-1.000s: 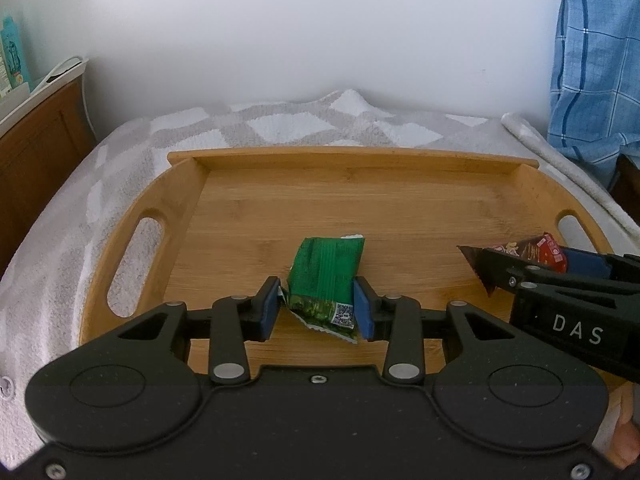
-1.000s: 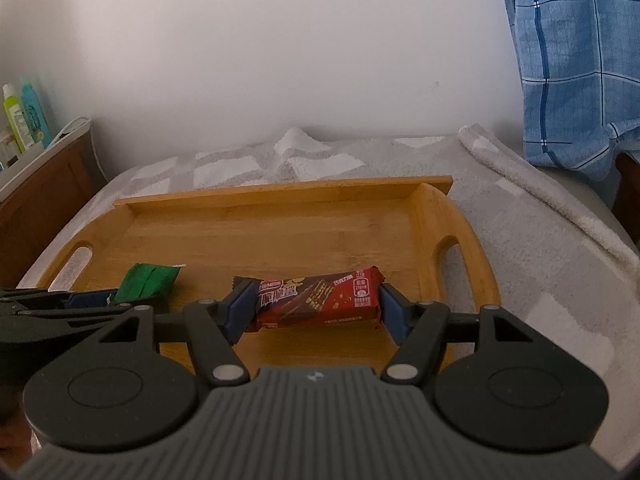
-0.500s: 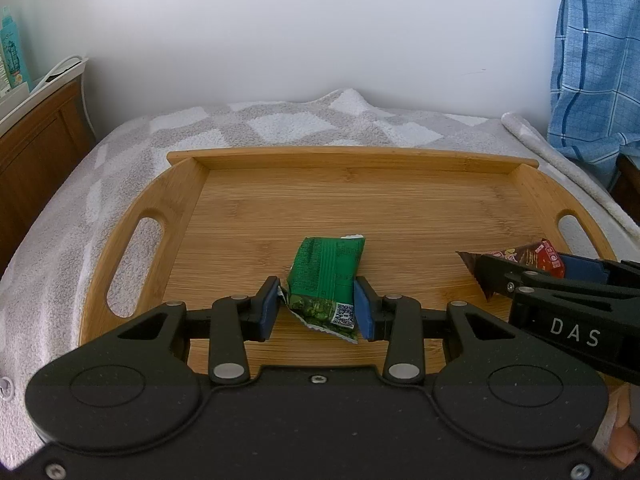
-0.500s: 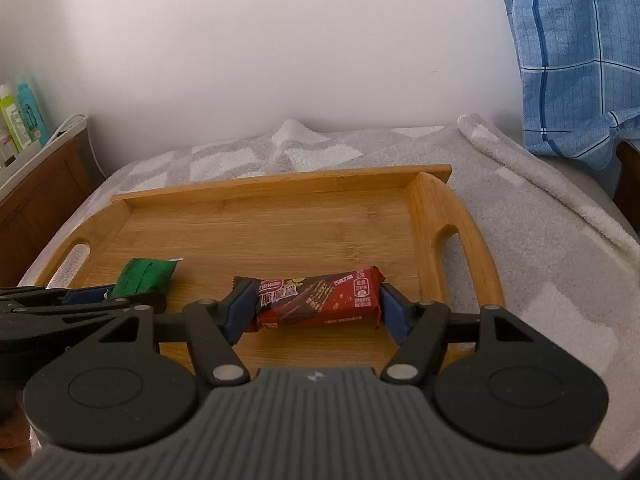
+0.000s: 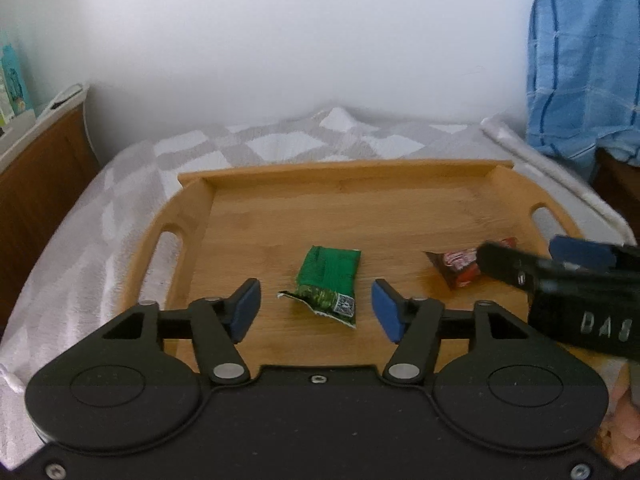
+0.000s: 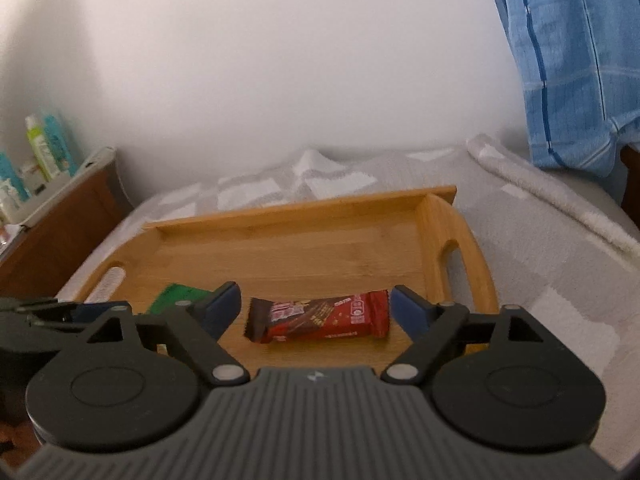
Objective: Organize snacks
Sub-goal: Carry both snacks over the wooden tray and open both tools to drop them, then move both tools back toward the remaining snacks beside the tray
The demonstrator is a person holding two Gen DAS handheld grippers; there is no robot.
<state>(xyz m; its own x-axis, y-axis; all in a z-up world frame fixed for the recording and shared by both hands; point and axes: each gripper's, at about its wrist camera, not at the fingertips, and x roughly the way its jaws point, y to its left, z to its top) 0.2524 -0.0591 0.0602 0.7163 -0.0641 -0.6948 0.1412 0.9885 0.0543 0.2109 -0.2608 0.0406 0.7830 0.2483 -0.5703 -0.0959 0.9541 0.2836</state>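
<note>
A green snack packet point(image 5: 329, 278) lies on the wooden tray point(image 5: 280, 208), just ahead of my left gripper point(image 5: 316, 310), which is open with its blue pads clear of the packet on both sides. A red and brown snack bar point(image 6: 320, 316) lies flat on the tray point(image 6: 320, 240) near its right handle, between the spread fingers of my right gripper point(image 6: 316, 310), which is open and not touching it. The bar point(image 5: 458, 266) and the right gripper also show at the right of the left wrist view. The green packet point(image 6: 176, 296) is partly hidden in the right wrist view.
The tray rests on a grey and white checked blanket point(image 5: 280, 140) on a bed against a white wall. A blue plaid cloth point(image 6: 568, 72) hangs at the right. A wooden bedside unit point(image 6: 60, 232) with bottles point(image 6: 44, 148) stands at the left.
Both grippers have opened and let go of their snacks, which now lie on the tray. Both grippers have drawn back and up a little.
</note>
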